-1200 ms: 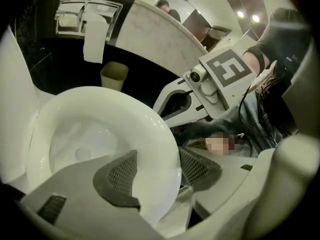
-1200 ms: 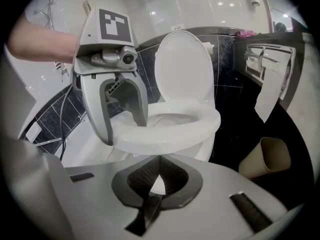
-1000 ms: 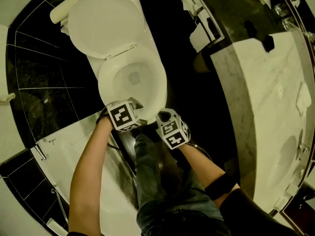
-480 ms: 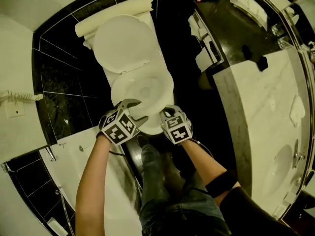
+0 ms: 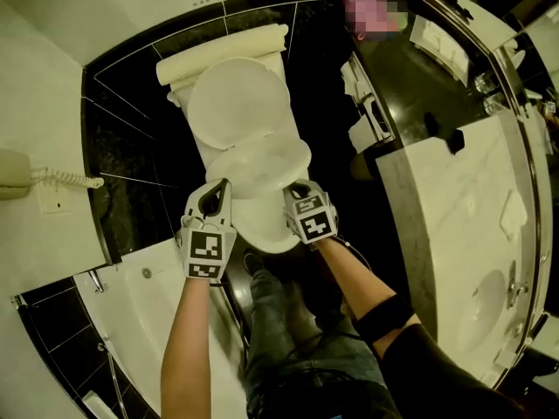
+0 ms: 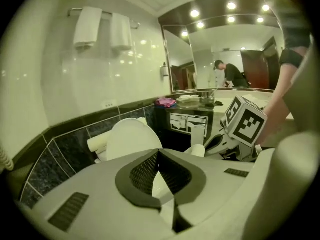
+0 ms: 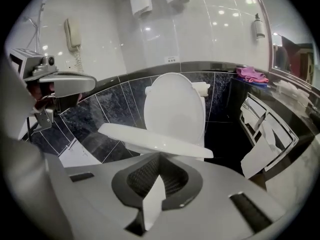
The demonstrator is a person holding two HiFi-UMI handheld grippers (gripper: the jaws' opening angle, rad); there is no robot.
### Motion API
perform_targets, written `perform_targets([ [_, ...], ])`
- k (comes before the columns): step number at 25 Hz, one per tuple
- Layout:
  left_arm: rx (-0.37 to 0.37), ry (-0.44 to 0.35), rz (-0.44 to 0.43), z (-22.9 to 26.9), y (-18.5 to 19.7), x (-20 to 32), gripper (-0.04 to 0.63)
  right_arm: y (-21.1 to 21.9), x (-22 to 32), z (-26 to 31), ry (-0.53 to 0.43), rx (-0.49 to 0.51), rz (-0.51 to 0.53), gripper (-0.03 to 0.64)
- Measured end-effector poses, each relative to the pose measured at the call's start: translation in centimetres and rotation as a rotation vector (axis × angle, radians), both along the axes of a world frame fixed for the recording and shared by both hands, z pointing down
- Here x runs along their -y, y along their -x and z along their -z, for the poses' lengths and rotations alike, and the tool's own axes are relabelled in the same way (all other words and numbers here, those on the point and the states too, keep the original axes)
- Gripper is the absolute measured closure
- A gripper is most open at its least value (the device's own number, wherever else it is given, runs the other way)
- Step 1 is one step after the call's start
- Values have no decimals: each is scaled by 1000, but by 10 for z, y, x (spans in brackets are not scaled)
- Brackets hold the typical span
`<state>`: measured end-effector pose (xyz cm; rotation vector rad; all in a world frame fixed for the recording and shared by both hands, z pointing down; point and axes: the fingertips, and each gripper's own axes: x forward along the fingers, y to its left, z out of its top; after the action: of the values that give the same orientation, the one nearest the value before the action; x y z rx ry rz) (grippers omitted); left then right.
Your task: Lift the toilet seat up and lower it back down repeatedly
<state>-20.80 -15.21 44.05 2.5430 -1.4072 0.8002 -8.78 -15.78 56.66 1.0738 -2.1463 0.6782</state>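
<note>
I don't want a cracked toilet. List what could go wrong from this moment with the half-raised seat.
1. The toilet seat hangs half raised, and neither the left tool, whose jaws just closed with nothing between them, nor the right tool clamps it; it could slip and slam down.
2. The lid stands upright behind; a hard swing may bang the seat against it.
</note>
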Motion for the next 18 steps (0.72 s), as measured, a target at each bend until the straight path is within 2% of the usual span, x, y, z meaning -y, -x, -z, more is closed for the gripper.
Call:
perform_targets([
  [9, -68, 5, 175, 6, 53, 21, 594, 29, 58, 28, -79, 10, -18, 601],
  [18, -121, 11, 217, 0, 71, 48, 594, 49, 129, 50, -183, -9, -4, 601],
])
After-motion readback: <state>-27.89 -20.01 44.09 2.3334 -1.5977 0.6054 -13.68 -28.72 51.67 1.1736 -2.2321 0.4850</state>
